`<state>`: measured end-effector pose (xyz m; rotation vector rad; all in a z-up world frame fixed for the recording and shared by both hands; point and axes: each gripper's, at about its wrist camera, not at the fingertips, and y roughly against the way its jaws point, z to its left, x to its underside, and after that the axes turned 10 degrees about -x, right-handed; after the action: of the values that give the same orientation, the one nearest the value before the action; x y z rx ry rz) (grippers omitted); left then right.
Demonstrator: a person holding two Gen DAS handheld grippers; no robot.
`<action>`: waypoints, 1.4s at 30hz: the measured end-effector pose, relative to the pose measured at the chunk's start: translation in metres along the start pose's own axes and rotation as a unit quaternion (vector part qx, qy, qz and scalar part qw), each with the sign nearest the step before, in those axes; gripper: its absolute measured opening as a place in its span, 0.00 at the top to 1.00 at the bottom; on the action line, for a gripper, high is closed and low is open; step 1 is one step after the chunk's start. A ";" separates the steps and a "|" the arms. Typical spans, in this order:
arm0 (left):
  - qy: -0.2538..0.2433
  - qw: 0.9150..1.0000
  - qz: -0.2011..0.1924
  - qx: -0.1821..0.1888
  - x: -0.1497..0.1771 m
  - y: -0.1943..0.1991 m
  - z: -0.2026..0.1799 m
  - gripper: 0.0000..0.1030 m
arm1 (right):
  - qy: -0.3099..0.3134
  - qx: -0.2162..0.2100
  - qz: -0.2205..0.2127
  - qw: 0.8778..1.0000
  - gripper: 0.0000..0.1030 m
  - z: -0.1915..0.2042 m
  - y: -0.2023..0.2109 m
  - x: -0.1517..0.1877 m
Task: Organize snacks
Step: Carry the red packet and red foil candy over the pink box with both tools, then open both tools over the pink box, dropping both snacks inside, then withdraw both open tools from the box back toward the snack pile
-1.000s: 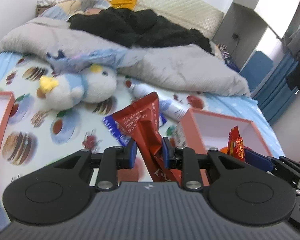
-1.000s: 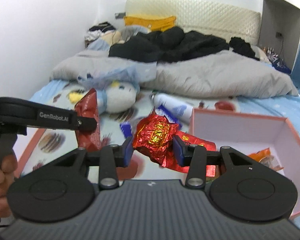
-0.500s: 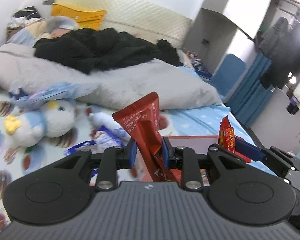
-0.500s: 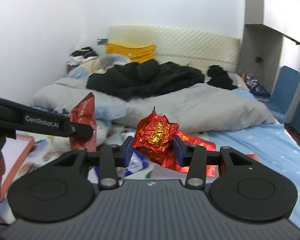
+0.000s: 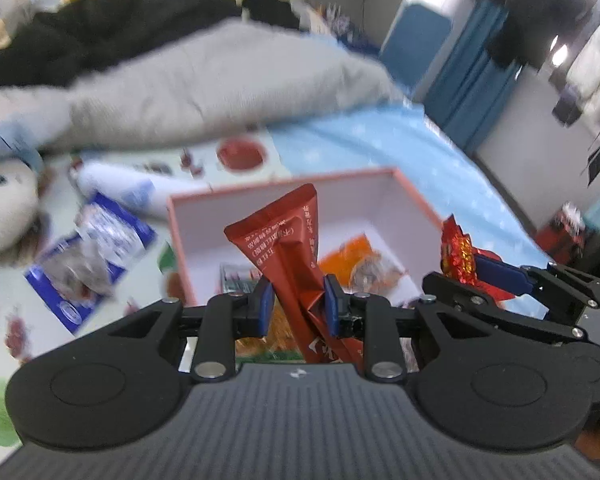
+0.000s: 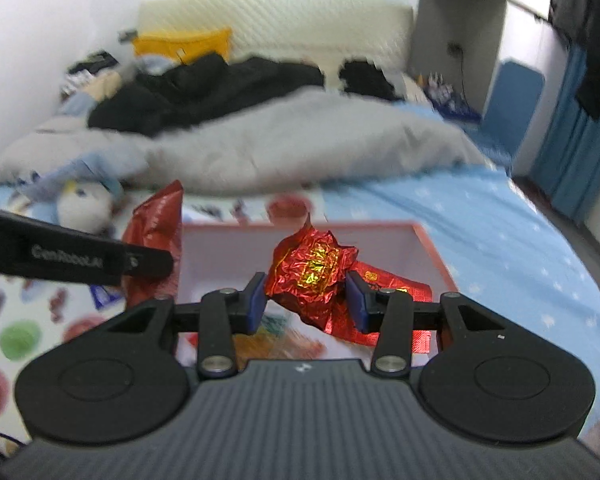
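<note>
On the bed, over the patterned sheet, listed left to right:

Plush toy (image 5: 4,204): lies at the far left, well apart from the box; not part of the sorting.

Blue snack packet (image 5: 90,254): flat on the sheet, just left of the box, not yet collected.

White bottle (image 5: 118,190): lying on its side beyond the blue packet, near the box's far left corner.

Pink box (image 5: 416,204): open, upright, salmon rim; an orange packet (image 5: 364,262) and other blurred wrappers lie inside.

Left gripper (image 5: 298,304): clamped on a long red sachet (image 5: 290,248), which stands upright between the pads above the box's near edge.

Right gripper (image 6: 306,298): closed around a crumpled red foil snack (image 6: 312,272), loosely bunched, with a flat tail trailing right over the box.

Hand pose: both grippers tilt downward toward the box, side by side, the left one's arm crossing the lower left of the right wrist view. A hand shows only as a sliver at that view's left edge.

Risk, sachet: held low on its length, so the tall free end may tip outside the rim on release.

Risk, foil snack: springy foil gives a poor hold; it may slip out early onto the sheet.

Risk, crowding: two grippers close together over one opening could knock each other or the box wall.
</note>
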<state>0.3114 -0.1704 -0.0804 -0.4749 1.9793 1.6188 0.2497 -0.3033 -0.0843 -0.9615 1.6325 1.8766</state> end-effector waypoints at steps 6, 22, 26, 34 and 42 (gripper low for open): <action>-0.025 0.998 0.060 -0.006 -0.002 -0.052 -0.021 0.71 | -0.043 -0.002 0.053 0.998 0.55 -0.039 -0.037 0.033; -0.047 0.995 0.086 -0.012 -0.001 -0.086 -0.034 0.48 | -0.072 -0.019 0.092 0.993 0.47 -0.058 -0.071 0.062; -0.037 0.997 0.069 -0.005 -0.002 -0.072 -0.028 0.48 | -0.077 -0.025 0.079 0.994 0.41 -0.058 -0.063 0.057; -0.029 1.000 0.000 -0.007 -0.005 -0.014 -0.010 0.48 | -0.073 -0.037 0.023 0.996 0.41 -0.040 -0.029 0.033; -0.008 0.999 -0.052 -0.013 -0.001 0.044 0.020 0.48 | -0.059 -0.054 -0.036 0.996 0.41 -0.010 0.005 0.008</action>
<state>0.2907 -0.1417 -0.0480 -0.5638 1.8920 1.5824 0.2425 -0.3151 -0.0877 -0.9217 1.4233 1.9514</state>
